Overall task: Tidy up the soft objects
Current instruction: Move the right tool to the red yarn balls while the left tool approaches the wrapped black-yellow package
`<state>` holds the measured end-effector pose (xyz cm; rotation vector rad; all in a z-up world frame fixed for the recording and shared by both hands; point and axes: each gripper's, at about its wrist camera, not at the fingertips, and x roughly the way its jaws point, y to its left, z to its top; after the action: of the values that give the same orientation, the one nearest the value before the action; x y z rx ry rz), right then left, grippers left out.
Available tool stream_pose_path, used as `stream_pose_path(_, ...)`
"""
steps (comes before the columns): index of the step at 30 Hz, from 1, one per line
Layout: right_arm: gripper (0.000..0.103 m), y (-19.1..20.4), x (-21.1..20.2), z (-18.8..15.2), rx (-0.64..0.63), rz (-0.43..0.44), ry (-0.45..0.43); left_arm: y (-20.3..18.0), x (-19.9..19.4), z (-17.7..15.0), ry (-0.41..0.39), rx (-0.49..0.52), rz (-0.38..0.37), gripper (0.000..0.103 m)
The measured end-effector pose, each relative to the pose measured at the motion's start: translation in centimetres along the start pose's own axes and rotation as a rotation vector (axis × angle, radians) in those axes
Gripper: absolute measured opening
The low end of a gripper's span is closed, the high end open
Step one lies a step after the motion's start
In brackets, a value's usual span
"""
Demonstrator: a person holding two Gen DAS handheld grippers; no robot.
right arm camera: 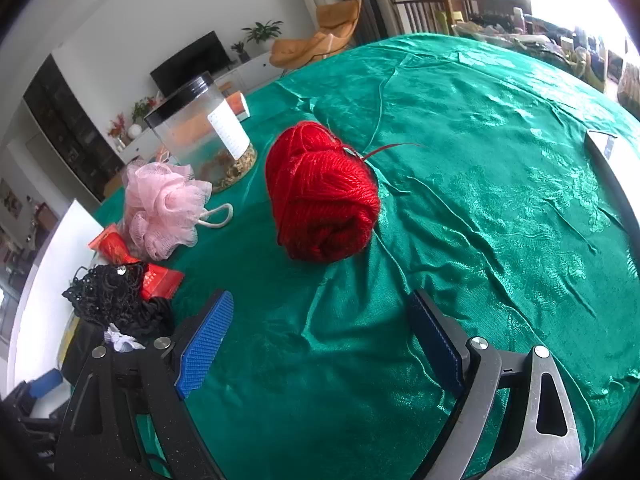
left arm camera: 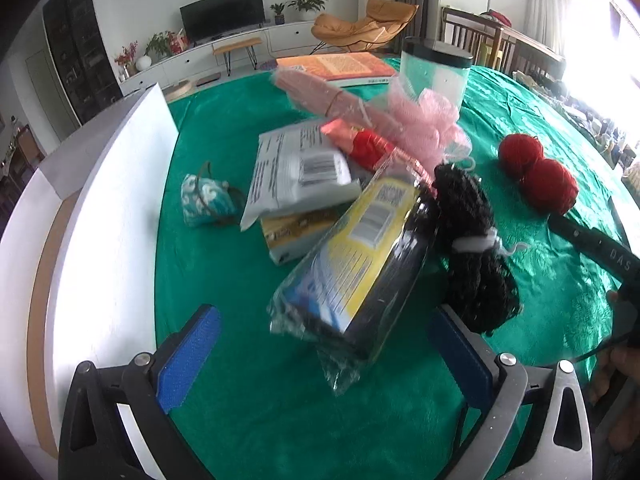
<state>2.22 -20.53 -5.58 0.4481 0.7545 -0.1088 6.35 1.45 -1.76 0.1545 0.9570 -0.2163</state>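
Lying w/ long axis toward jar, red yarn [right arm camera: 322, 196] faces wide-open right gripper [right arm camera: 320, 344]

Right gripper [right arm camera: 320, 344] hangs wide open over the green tablecloth [right arm camera: 500, 184] with a red yarn ball [right arm camera: 322, 196] sitting just ahead of its blue pads [right arm camera: 206, 344], pink bath pouf [right arm camera: 164, 208] and clear jar [right arm camera: 204, 132] off left.

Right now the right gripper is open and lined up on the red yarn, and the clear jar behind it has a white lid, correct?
Not quite: the clear jar has a black lid, not white, as the right wrist view shows. The rest holds: the right gripper is open, with the red yarn ahead of it on the green cloth.
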Motion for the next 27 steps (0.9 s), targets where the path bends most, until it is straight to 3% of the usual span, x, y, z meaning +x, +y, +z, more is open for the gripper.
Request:
stream_pose_path(5,0.09,-1.1,0.4,0.8,0.02,0.019,-0.004,-2.5,2.8,2.1,0.051,0.12,-0.055,0.1)
stream_pose_path(7,0.09,-1.3,0.3,0.8,0.03,0.025,-0.005,-3.1,2.1,1.6,0.059,0.118,-0.158,0.1)
stream_pose_path(9,0.09,-1.5,0.2,0.8,0.044,0.036,-0.006,-3.8,0.6,0.8,0.054,0.19,-0.299,0.1)
stream_pose_path(10,0.09,-1.6,0.1,0.7,0.052,0.042,-0.007,-4.0,0.0,0.4,0.055,0.217,-0.334,0.1)
stream_pose_path(11,0.09,-1.7,0.1,0.7,0.059,0.048,-0.008,-4.2,-0.3,0.2,0.059,0.231,-0.334,0.1)
stream_pose_path(13,0.09,-1.9,0.1,0.8,0.068,0.054,-0.011,-4.1,-0.1,0.3,0.062,0.225,-0.266,0.1)
stream_pose_path(15,0.09,-1.9,0.2,0.8,0.067,0.051,-0.011,-3.3,0.8,1.0,0.068,0.18,-0.209,0.1)
stream_pose_path(18,0.09,-2.0,0.3,0.8,0.067,0.053,-0.011,-1.4,3.0,2.1,0.11,0.044,-0.204,0.1)
stream_pose_path(23,0.09,-2.6,0.3,0.9,0.088,0.071,-0.014,1.8,5.1,2.0,0.195,-0.221,-0.338,0.087)
stream_pose_path(27,0.09,-2.6,0.5,1.0,0.081,0.063,-0.014,3.4,5.5,1.5,0.195,-0.331,-0.355,0.076)
